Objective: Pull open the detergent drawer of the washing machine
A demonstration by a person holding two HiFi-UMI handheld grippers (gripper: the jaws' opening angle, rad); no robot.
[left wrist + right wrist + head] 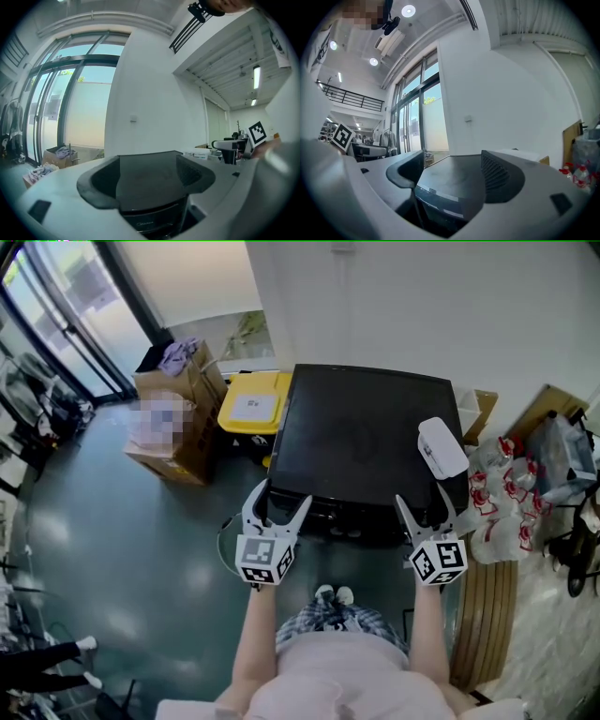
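Note:
A black washing machine (366, 432) stands against the white wall, seen from above in the head view. Only a narrow strip of its front panel (349, 521) shows, and I cannot make out the detergent drawer there. My left gripper (279, 498) hovers open at the machine's front left corner, holding nothing. My right gripper (421, 498) hovers open at the front right corner, also holding nothing. In the left gripper view the open gripper (145, 183) frames the machine's dark top (145, 180) and the logo strip (140, 225). In the right gripper view the open gripper (452, 176) frames the top's front edge (440, 194).
A white box (442, 447) lies on the machine's right side. A yellow bin (253, 404) and cardboard boxes (183, 395) stand to the left. Packs of bottles (497, 493) and a wooden board (487, 615) are on the right. The person's shoes (334, 595) are just before the machine.

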